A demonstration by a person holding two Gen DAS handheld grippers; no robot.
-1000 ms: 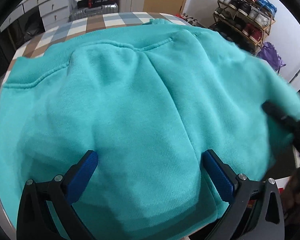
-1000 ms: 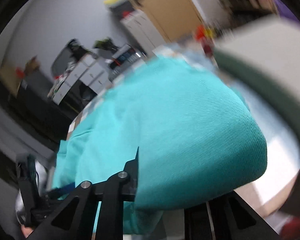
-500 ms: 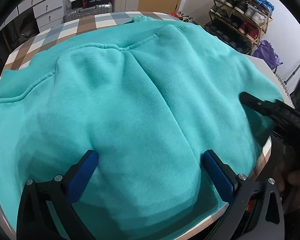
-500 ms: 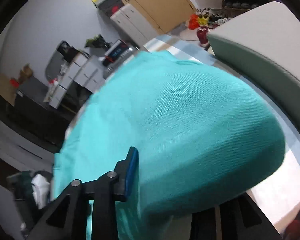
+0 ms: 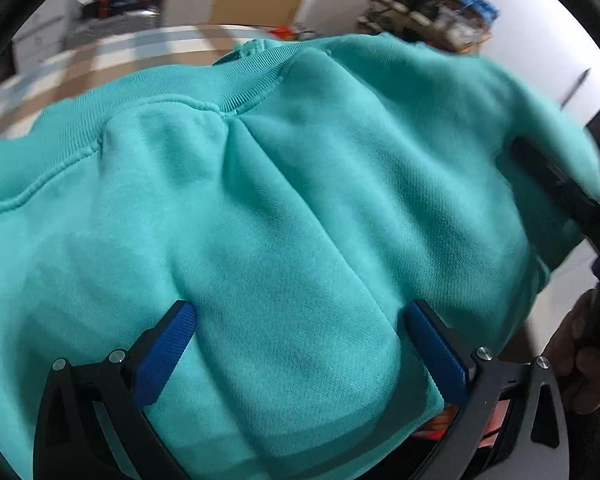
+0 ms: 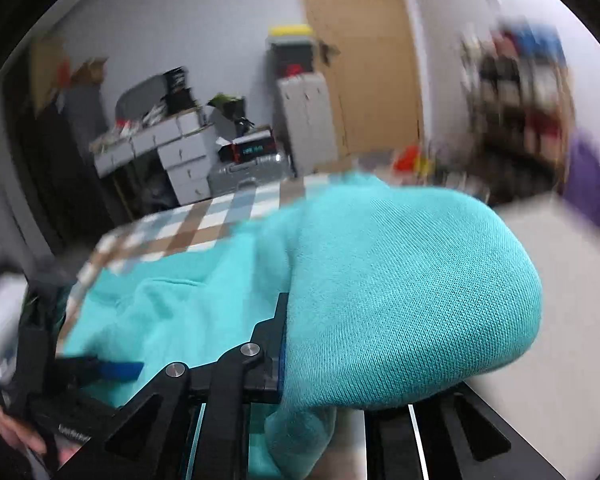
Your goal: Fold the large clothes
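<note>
A large teal sweatshirt [image 5: 284, 184] is spread over the checked table [image 5: 112, 60] and fills the left wrist view. My left gripper [image 5: 296, 344] has its blue-padded fingers [image 5: 164, 352] wide apart, with a thick fold of the sweatshirt between them. My right gripper shows at the right edge of that view [image 5: 556, 192], under the cloth. In the right wrist view the sweatshirt [image 6: 400, 296] drapes over the right gripper [image 6: 288, 344], whose jaws are closed on the fabric. The left gripper [image 6: 112, 368] shows at the lower left there.
The checked tablecloth [image 6: 204, 224] is bare beyond the sweatshirt. White drawers [image 6: 180, 160], a suitcase [image 6: 244, 168] and a grey cabinet [image 6: 304, 120] stand behind the table. A shoe rack [image 5: 428, 12] stands at the far right. A white surface [image 6: 560, 280] lies to the right.
Both grippers have lifted and carried the near edge of the sweatshirt forward over the table. The ribbed hem now sits nearer in the left wrist view. The views are blurred from motion.
</note>
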